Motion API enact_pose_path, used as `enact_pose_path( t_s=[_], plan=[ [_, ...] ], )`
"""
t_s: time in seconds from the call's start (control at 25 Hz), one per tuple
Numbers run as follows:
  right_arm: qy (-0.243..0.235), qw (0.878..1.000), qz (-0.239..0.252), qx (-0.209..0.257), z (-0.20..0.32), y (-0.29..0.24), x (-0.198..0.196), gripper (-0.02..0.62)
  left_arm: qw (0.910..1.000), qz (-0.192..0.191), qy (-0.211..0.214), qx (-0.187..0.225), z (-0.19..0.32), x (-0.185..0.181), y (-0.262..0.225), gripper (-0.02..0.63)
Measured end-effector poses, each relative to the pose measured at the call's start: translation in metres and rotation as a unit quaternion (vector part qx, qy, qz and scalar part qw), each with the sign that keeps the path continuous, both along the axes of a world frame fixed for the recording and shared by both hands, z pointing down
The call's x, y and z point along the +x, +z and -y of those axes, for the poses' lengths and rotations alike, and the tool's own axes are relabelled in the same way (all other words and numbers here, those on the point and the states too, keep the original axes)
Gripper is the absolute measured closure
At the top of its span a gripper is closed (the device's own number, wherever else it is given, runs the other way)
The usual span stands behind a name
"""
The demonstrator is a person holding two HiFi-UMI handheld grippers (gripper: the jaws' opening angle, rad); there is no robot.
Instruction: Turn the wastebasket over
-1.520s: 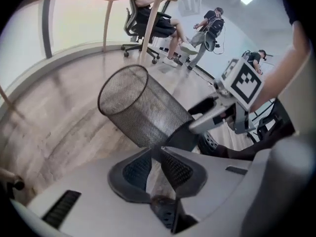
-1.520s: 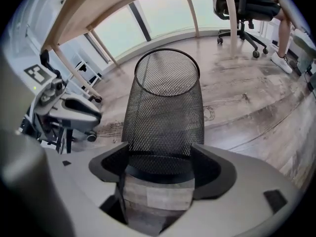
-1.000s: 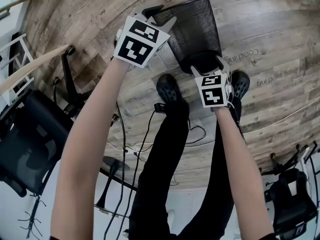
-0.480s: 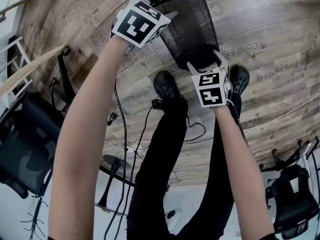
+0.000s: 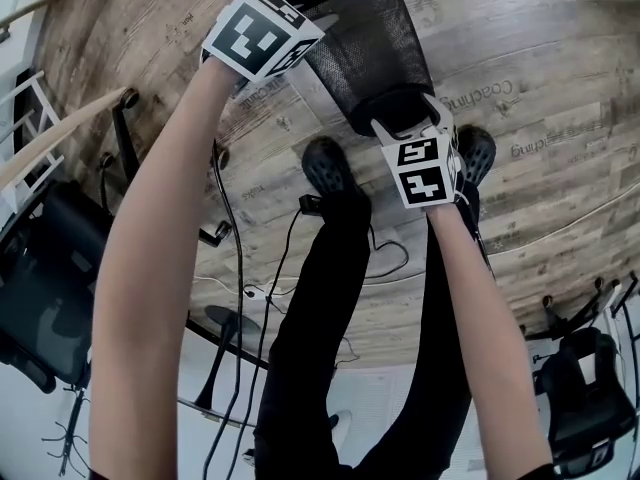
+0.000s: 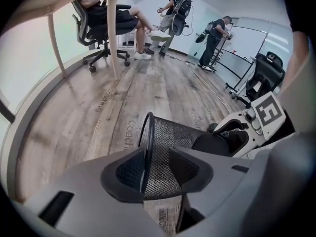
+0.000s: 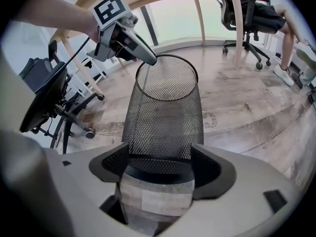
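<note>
The black wire-mesh wastebasket [image 5: 375, 53] is tipped over just above the wooden floor, with its open mouth pointing away from me. My left gripper [image 5: 312, 10] is at the mouth. Its jaws are closing, one inside and one outside the rim [image 6: 144, 132], and they pinch the mesh wall. In the left gripper view the left gripper [image 6: 157, 167] has mesh filling its gap. My right gripper [image 5: 405, 120] holds the solid base, and in the right gripper view the right gripper [image 7: 160, 164] has a pad against each side of the wastebasket [image 7: 165, 107].
The person's two black shoes [image 5: 328, 166] [image 5: 478, 158] stand just below the basket, with cables [image 5: 290, 258] trailing on the floor behind them. Office chairs stand at the left [image 5: 50, 278] and lower right [image 5: 585, 398]. A wooden table leg [image 6: 113, 33] and other people [image 6: 217, 31] are farther off.
The left gripper has slid up and to the left along the basket's rim and rolled, so its marker cube now faces differently. The right gripper and the base have hardly moved.
</note>
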State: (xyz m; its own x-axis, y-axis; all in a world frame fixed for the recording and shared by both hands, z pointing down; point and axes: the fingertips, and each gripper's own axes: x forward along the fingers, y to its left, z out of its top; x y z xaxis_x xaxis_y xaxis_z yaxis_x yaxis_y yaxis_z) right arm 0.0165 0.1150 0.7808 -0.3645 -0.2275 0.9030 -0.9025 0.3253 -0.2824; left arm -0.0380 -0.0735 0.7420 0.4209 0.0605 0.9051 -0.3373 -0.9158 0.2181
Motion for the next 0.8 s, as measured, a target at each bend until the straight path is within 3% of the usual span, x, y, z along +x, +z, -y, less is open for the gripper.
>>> enact_pose_path(
  t_s=[0.28, 0.56, 0.8],
  plan=[
    [-0.024, 0.999, 0.003, -0.028, -0.022, 0.001, 0.013, 0.224, 0.9973, -0.010, 0.072, -0.008, -0.026, 0.013, -0.030, 0.514],
    [-0.051, 0.996, -0.020, -0.066, -0.058, 0.002, 0.036, 0.225, 0.9957, -0.036, 0.084, -0.016, -0.076, 0.038, -0.063, 0.549],
    [0.007, 0.999, 0.003, -0.038, -0.039, -0.034, 0.079, 0.230, 0.9923, -0.035, 0.119, 0.000, -0.130, 0.050, -0.082, 0.560]
  ],
)
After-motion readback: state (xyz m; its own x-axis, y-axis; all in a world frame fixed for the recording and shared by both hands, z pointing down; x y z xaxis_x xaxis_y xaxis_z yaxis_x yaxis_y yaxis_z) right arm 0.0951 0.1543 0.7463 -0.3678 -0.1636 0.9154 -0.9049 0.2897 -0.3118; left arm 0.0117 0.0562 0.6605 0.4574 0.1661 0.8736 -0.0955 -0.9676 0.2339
